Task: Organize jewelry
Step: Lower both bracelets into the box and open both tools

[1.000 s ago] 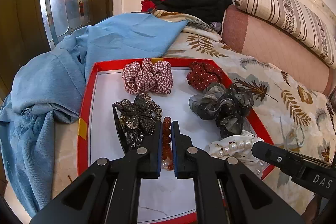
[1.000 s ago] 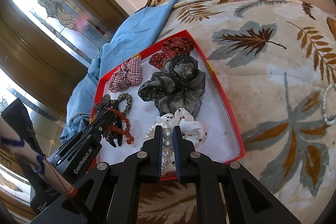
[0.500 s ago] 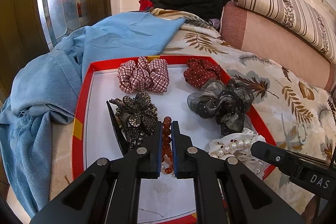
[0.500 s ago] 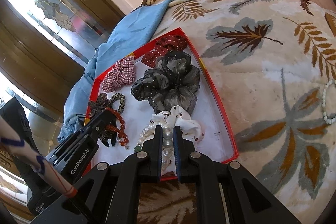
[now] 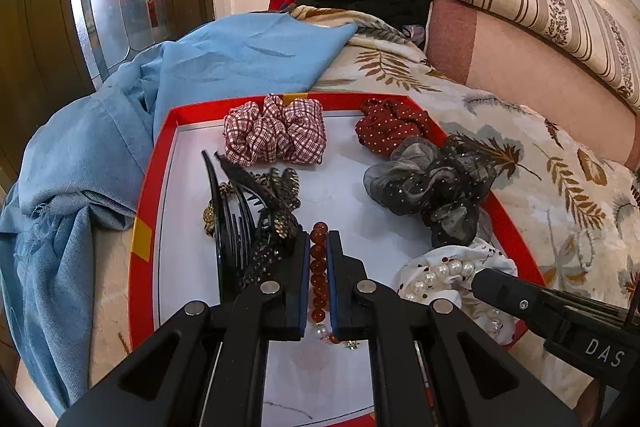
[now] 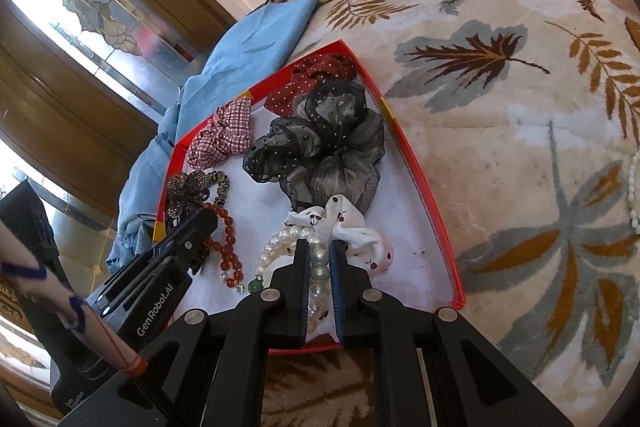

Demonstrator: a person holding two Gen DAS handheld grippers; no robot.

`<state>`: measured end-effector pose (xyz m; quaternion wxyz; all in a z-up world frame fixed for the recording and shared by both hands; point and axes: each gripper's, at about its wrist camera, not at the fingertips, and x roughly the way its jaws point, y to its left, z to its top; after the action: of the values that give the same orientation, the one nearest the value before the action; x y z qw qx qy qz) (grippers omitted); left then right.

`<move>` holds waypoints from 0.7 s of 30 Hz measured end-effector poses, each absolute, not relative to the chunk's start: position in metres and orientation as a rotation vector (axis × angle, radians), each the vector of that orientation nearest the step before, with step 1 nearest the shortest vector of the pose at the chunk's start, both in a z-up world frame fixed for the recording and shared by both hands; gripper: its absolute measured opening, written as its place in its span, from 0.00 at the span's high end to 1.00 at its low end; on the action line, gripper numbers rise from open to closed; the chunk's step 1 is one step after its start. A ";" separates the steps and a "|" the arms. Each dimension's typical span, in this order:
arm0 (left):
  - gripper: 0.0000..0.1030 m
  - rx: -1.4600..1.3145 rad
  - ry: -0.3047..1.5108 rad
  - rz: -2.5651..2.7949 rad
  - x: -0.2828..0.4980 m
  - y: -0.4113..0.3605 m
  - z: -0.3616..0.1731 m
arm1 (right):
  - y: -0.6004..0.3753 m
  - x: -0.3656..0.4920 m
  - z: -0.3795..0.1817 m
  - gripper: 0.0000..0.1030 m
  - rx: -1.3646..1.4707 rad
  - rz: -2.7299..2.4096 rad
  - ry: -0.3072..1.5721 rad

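A red-rimmed white tray point(image 5: 160, 167) lies on the bed. My left gripper point(image 5: 319, 239) is shut on a red bead bracelet point(image 5: 319, 263) just above the tray floor. A black flower hair clip point(image 5: 256, 219) stands on its side against its left finger, with a leopard-print hair tie point(image 5: 286, 181) behind. My right gripper point(image 6: 320, 245) is shut on a pearl bracelet point(image 6: 276, 247) beside a white scrunchie point(image 6: 360, 231). In the right wrist view the left gripper point(image 6: 200, 227) holds the bead bracelet point(image 6: 228, 231).
A plaid scrunchie point(image 5: 276, 135), a red dotted scrunchie point(image 5: 390, 125) and a black gauze scrunchie point(image 5: 432, 187) fill the tray's far half. A blue cloth point(image 5: 200, 67) lies left, a leaf-print blanket point(image 6: 520, 107) right. A pearl string point(image 6: 632, 187) rests on the blanket.
The black flower hair clip has tipped from lying flat onto its side beside my left gripper, uncovering the leopard-print hair tie. Both grippers stay shut on their bracelets.
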<state>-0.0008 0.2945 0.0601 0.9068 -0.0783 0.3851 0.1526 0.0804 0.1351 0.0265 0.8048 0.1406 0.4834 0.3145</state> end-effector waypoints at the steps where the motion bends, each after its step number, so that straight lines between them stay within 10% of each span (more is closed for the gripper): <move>1: 0.93 -0.162 0.798 0.316 0.000 0.295 0.059 | 0.136 0.081 0.026 0.89 0.301 0.674 1.037; 21: 0.93 -0.177 0.828 0.338 0.007 0.303 0.050 | 0.164 0.092 0.019 0.88 0.246 0.691 1.059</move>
<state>0.0070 0.3032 0.0496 0.8979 -0.0856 0.3997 0.1633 0.0919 0.1639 0.0185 0.7996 0.1147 0.4938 0.3220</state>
